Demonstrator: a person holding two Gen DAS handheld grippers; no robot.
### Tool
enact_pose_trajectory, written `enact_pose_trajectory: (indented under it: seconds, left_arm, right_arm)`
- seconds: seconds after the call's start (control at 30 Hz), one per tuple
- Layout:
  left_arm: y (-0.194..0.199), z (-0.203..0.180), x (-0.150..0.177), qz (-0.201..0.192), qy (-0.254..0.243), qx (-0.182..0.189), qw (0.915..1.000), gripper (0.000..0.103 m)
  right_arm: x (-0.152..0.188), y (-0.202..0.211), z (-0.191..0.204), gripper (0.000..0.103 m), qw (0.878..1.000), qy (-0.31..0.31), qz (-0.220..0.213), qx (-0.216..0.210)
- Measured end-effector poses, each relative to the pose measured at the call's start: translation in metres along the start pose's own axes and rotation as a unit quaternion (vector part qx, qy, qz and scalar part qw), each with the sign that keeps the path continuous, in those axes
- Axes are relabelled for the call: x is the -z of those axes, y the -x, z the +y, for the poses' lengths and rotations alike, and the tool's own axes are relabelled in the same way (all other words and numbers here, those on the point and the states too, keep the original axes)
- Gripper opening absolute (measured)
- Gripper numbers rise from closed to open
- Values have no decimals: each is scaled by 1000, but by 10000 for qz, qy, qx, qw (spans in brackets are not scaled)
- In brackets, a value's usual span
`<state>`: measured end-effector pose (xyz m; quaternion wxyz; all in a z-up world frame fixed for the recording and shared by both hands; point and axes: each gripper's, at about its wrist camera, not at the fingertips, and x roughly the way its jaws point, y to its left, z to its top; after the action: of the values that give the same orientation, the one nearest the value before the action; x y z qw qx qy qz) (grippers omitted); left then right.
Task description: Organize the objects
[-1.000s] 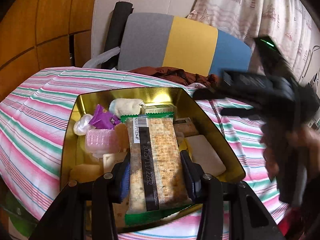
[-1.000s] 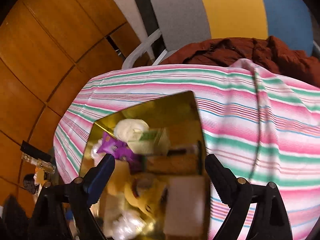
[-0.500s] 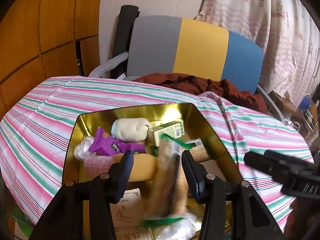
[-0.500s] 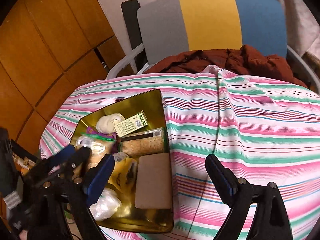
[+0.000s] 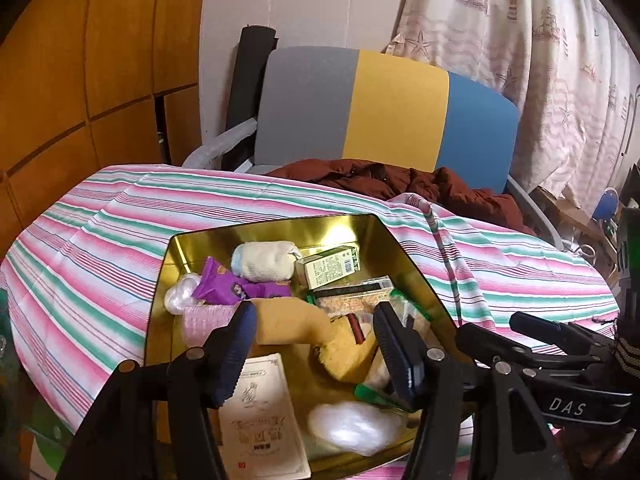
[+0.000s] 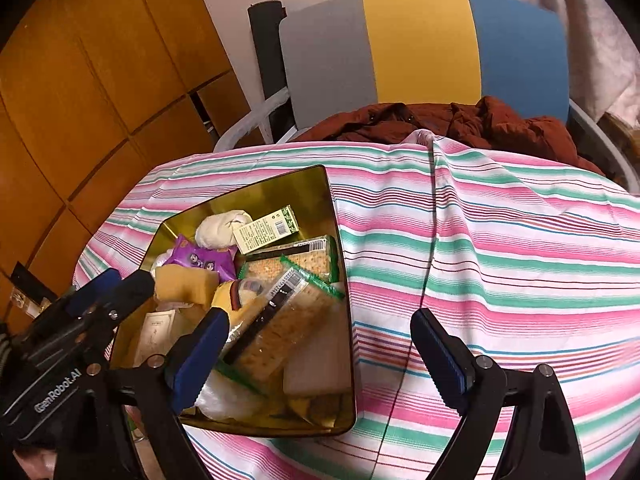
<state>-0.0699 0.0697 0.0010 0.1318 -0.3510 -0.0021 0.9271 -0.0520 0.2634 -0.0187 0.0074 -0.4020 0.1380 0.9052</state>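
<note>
Your left claw (image 5: 312,344) and right claw (image 6: 320,350) both gape empty, everything visible sits in the gold tin (image 6: 334,216), and the striped tabletop (image 6: 500,240) shows nothing left.

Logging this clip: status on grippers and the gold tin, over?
Left gripper open, empty, over gold tin. Right gripper open, empty, straddling tin's right rim. Cracker pack lies loose inside. Nothing blocking.

Each black hand-held gripper (image 6: 320,356) has blue-padded fingers (image 6: 200,354), silver screws, white lettering.
</note>
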Motion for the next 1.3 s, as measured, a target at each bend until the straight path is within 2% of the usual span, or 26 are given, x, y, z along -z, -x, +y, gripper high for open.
enact_pose_trajectory:
  seconds: [0.17, 0.3, 0.43, 0.63, 0.77, 0.87, 1.0, 1.3]
  left_arm:
    - [8, 3, 5, -25, 40, -132, 9999, 63]
    - [18, 8, 10, -95, 70, -302, 9995, 70]
    - [28, 15, 18, -138, 140, -430, 9989, 73]
    - [47, 25, 34, -369, 198, -1103, 9930, 73]
    - [54, 36, 41, -378, 368, -1354, 9894, 73]
    - [56, 42, 48, -346, 527, -1408, 9880, 73]
    - [56, 45, 52, -279, 686, -1328, 9884, 72]
    - [57, 38, 51, -291, 622, -1152, 9910, 71]
  right_arm:
    - [6, 5, 3, 93, 9997, 84, -116, 186]
    - [10, 14, 7, 96, 9988, 136, -306, 351]
    - [15, 24, 13, 100, 9965, 259, -557, 566]
    - [23, 39, 21, 103, 9899, 464, -911, 979]
    - [31, 47, 29, 103, 9852, 712, -1087, 1118]
    - [36, 51, 35, 103, 9837, 794, -1188, 1095]
    - [40, 49, 38, 103, 9866, 772, -1068, 960]
    - [45, 50, 39, 103, 9889, 701, -1009, 829]
